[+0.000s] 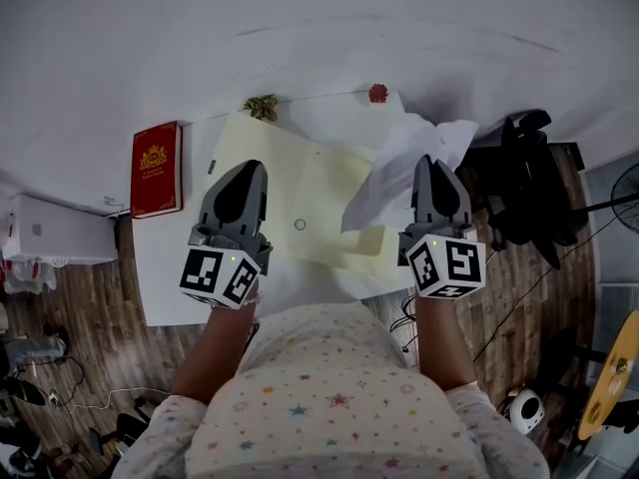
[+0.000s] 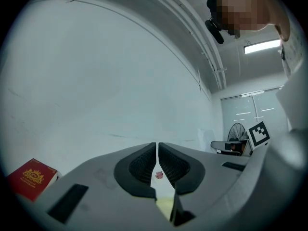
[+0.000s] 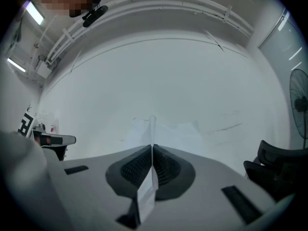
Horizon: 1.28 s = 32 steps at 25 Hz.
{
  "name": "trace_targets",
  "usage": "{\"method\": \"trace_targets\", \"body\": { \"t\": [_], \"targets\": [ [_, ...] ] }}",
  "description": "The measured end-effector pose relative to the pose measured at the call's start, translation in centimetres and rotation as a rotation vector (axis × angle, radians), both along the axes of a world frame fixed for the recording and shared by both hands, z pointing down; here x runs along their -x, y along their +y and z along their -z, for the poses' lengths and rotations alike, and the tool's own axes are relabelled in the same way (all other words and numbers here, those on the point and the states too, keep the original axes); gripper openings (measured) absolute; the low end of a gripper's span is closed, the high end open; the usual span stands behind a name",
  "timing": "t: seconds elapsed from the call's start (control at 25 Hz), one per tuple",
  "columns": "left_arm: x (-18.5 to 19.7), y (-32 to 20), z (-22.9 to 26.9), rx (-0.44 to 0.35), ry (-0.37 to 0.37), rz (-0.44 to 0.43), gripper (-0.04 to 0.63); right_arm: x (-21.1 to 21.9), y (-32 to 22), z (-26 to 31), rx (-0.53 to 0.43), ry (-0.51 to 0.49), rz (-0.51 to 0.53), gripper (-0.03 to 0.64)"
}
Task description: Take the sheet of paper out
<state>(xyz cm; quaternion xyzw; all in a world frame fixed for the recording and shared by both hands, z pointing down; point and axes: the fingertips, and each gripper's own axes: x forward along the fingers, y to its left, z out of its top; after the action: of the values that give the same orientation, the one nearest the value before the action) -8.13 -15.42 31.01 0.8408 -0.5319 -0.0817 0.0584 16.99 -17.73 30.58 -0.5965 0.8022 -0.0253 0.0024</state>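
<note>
The right gripper (image 1: pixel 429 164) pinches the sheet of paper (image 1: pixel 395 168) at the yellow envelope's (image 1: pixel 318 184) right edge — the left gripper (image 1: pixel 249 168), jaws together, hovers over its left half.

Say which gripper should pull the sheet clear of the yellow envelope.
Right: the right gripper is shut on the white sheet; the left gripper, shut, sits over the yellow envelope.

No words or numbers legible anywhere in your views. Red book (image 1: pixel 157 169) at left edge of table (image 1: pixel 165 267): gold crest on cover, print under it too small to read. Your left gripper (image 1: pixel 247 168) and right gripper (image 1: pixel 431 163): black-and-white square code markers (image 1: pixel 225 272) at rear, pattern only, no letters. Same kind of marker shows in your left gripper view, no text.
</note>
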Motion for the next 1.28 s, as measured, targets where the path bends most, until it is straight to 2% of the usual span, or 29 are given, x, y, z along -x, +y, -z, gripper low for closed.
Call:
{"method": "trace_targets", "body": {
  "t": [1.28],
  "targets": [
    [0.53,0.08,-0.60,0.005,-0.022,0.008,0.026,0.26,0.79,0.51,-0.018,0.016,-0.004,0.006]
  ]
}}
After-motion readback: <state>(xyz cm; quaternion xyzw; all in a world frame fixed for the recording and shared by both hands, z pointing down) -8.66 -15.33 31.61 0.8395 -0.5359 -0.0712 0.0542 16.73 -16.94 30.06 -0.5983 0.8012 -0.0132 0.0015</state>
